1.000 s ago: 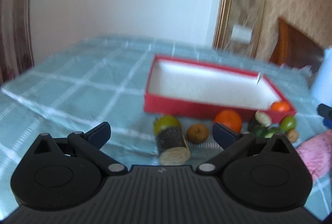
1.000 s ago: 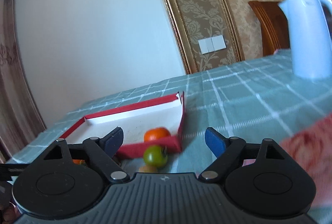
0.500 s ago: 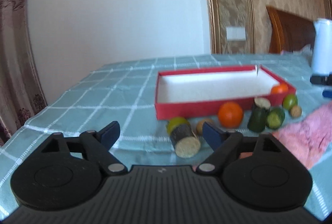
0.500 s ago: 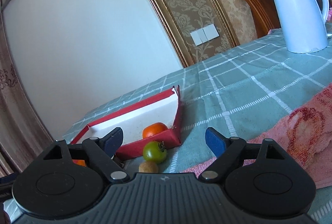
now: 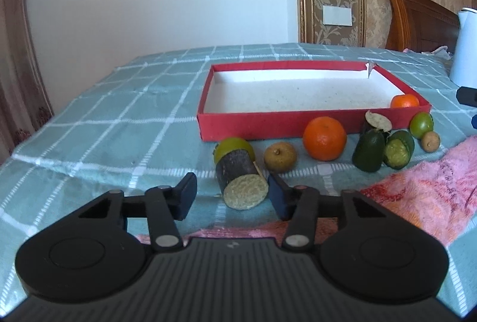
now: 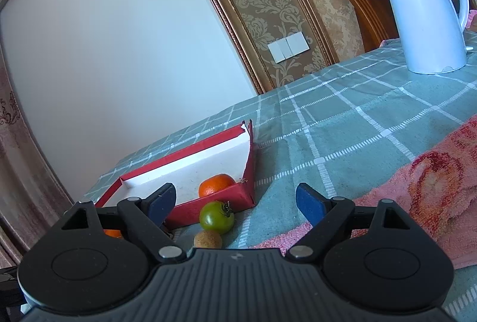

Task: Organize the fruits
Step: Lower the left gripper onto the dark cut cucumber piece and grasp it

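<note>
A: How many fruits lie outside the red box (image 5: 277,125)?

B: Along its near wall, on the checked tablecloth (image 5: 113,119), I count eight pieces. From the left: one yellow-green round fruit (image 5: 231,146), one dark-skinned cut log piece (image 5: 241,177) touching it, one brown longan-like fruit (image 5: 280,157), one large orange (image 5: 324,138), three dark green cut pieces (image 5: 369,154), one green tomato (image 5: 421,124) and one small tan nut-like fruit (image 5: 430,140) near the box's right corner

A: And inside the box?

B: One small orange (image 5: 404,101), in the near right corner. The rest of the white floor is bare

A: The left gripper (image 5: 232,198)?

B: Jaws spread wide, holding nothing. It points at the cut log piece, whose pale end lies between the fingertips, close to the right one; I can't tell whether they touch

A: The right gripper (image 6: 235,201)?

B: Also wide apart and empty, aimed at the box corner with the green tomato and tan fruit just ahead. One white kettle (image 6: 429,15) stands toward the far right of the table, and one pink towel (image 6: 423,187) lies along the near edge
</note>
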The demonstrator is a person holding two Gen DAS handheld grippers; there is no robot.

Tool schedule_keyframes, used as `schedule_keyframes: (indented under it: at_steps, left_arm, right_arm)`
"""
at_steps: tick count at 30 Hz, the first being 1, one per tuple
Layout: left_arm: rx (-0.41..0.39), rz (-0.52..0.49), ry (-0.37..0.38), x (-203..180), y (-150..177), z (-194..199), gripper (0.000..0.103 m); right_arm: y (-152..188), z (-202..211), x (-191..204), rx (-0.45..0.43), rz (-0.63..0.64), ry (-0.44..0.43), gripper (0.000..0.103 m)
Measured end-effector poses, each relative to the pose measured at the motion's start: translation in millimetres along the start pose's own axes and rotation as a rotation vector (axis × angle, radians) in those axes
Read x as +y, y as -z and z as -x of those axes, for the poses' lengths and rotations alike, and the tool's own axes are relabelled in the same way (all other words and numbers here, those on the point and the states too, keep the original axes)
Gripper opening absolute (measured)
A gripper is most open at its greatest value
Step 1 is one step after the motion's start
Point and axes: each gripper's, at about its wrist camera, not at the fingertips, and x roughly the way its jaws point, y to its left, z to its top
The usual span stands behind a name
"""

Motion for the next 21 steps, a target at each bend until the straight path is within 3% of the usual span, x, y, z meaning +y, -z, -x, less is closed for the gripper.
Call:
schedule_keyframes:
  at_steps: [3,13,15,21]
  left_arm:
    - [0.005,0.005,0.023,0.3,2.0,-0.2,0.032]
    - [-0.021,0.015,0.025,2.9,2.5,11.5,0.031]
    - [-0.033,0.016,0.029,2.6,-0.2,17.2,0.031]
    - [-0.068,0.017,0.038,2.8,-11.2,30.9,0.03]
  right_arm:
    - [-0.4,-0.5,-0.4,0.001,-0.006,0.003,0.088]
    - [-0.6,-1.9,-1.2,0.008,-0.012,0.009,0.089]
    - [-0.6,-3.7,-0.6,0.02,-0.007,0.018,0.093]
    - [0.0,-14.5,2.1,0.089,0.013,0.055,0.094]
